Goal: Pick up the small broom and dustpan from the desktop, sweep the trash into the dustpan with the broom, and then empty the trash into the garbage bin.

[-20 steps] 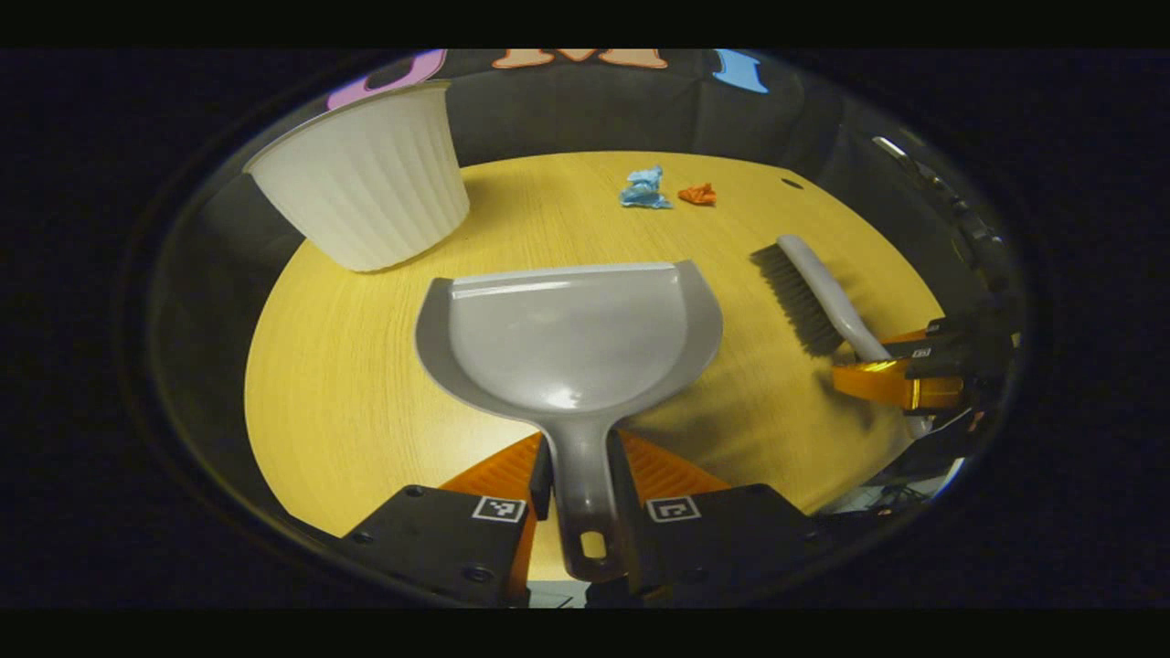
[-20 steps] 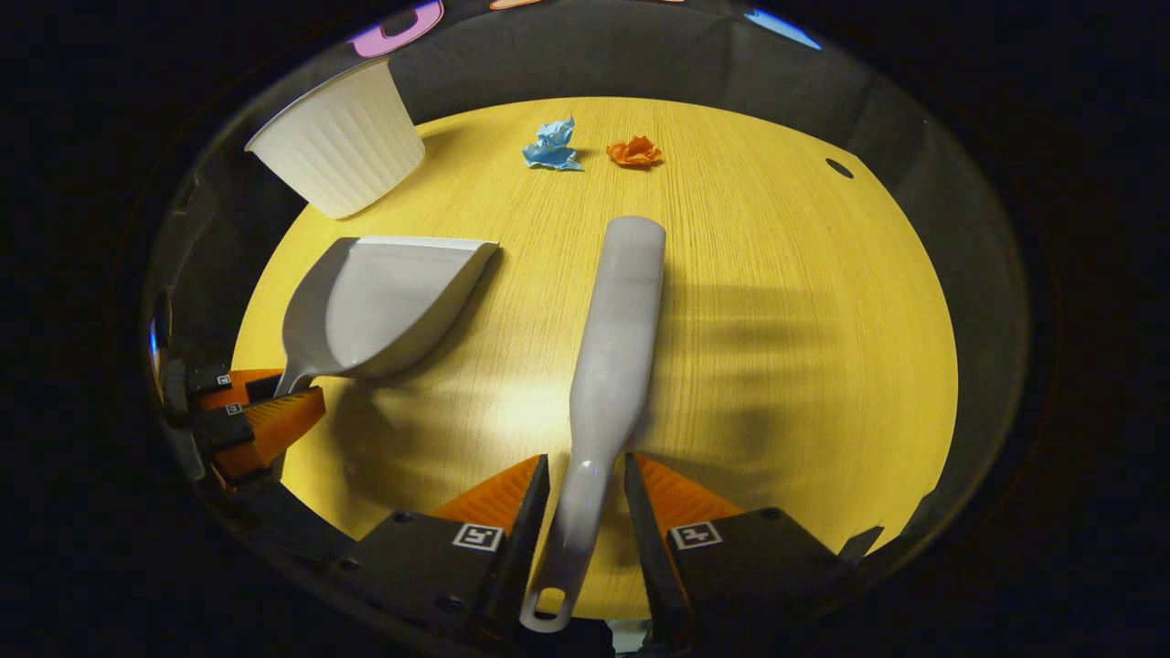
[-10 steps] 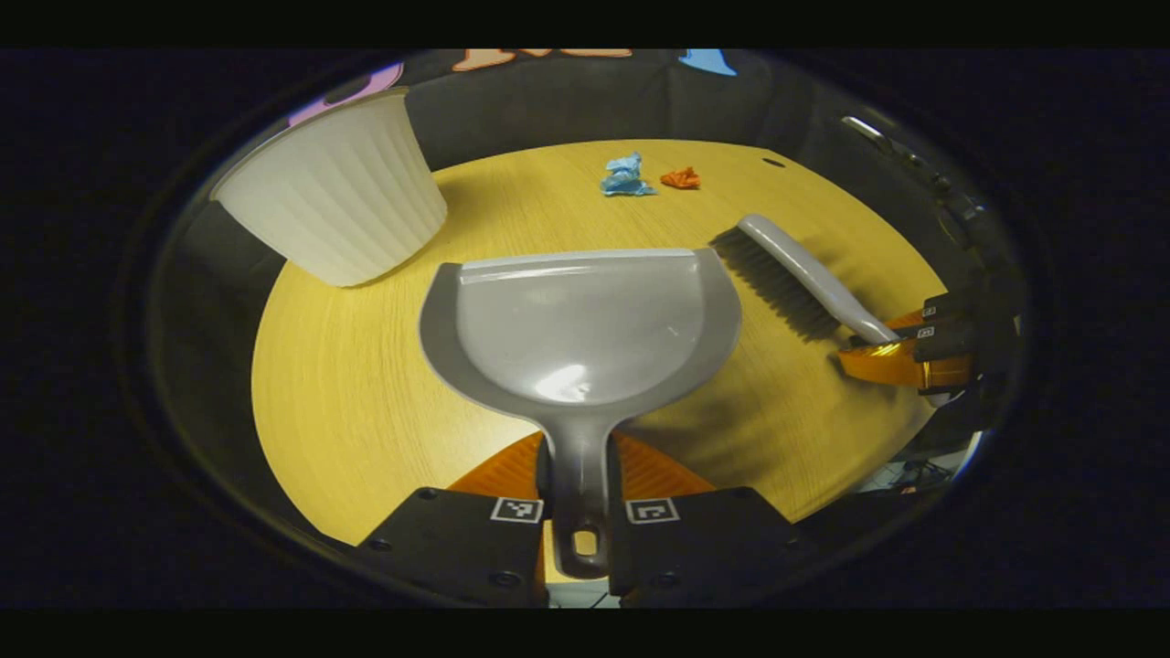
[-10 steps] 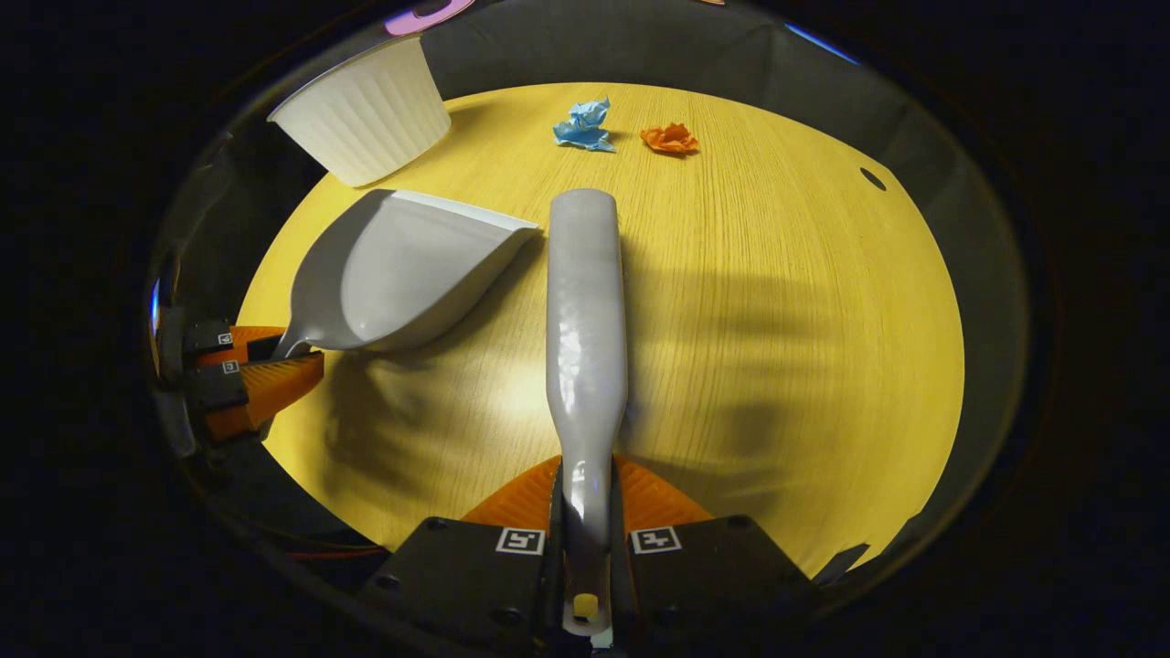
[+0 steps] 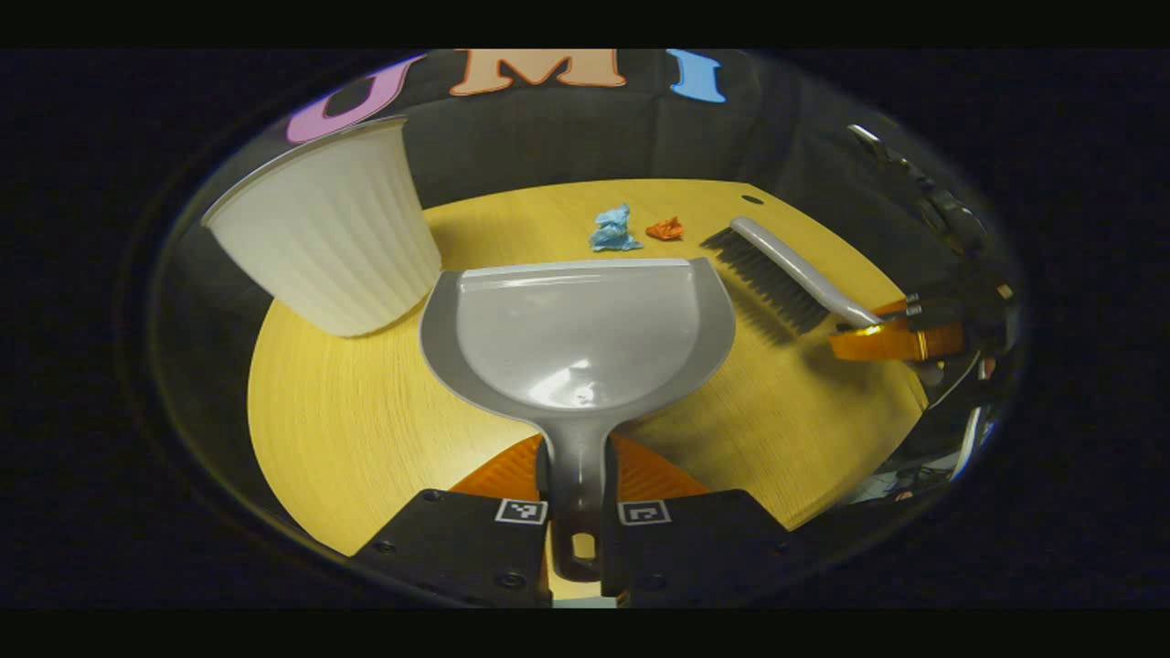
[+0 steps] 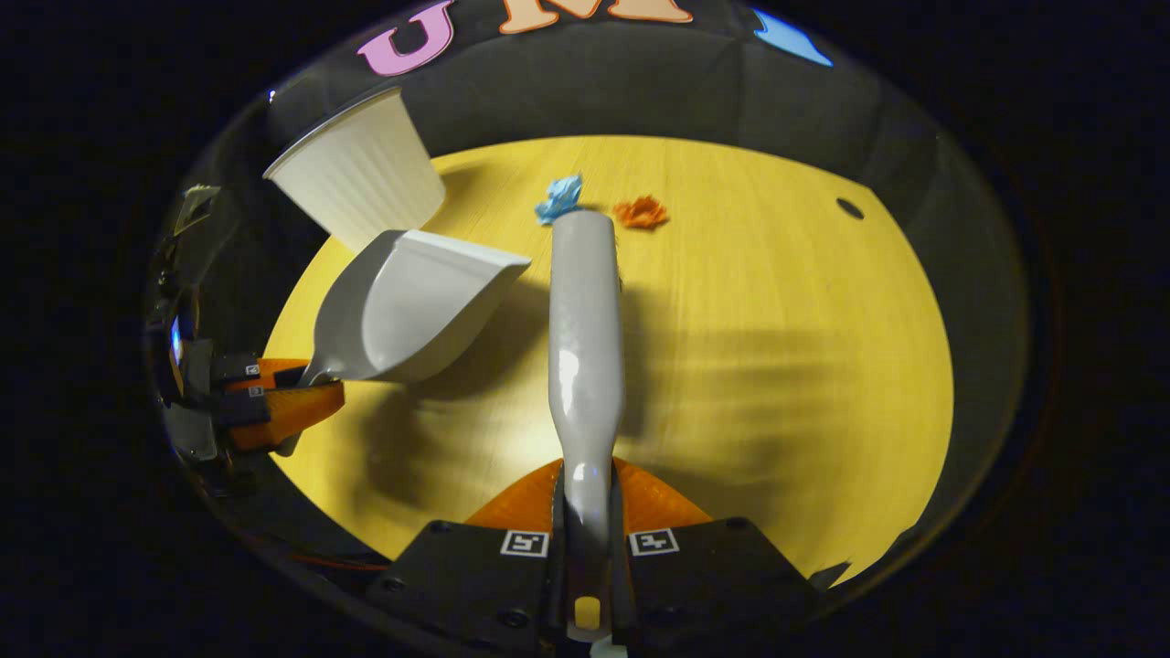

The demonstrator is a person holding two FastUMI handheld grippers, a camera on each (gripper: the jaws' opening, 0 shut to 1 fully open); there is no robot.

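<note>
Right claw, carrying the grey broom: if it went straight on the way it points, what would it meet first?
Probably the crumpled blue paper scrap: the long grey plastic broom held in the right claw points its tip right at it, though the gap is unclear.

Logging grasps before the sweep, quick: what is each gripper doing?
Left gripper: closed on the dustpan handle.
Right gripper: closed on the broom handle.

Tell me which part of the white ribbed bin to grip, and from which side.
Take the white ribbed bin by its open rim, from above, one finger inside the wall and one outside. It stands upright with the mouth up, and its tapered body looks too wide for the tongs to span. Both tongs are occupied now: left on the dustpan, right on the broom.
</note>
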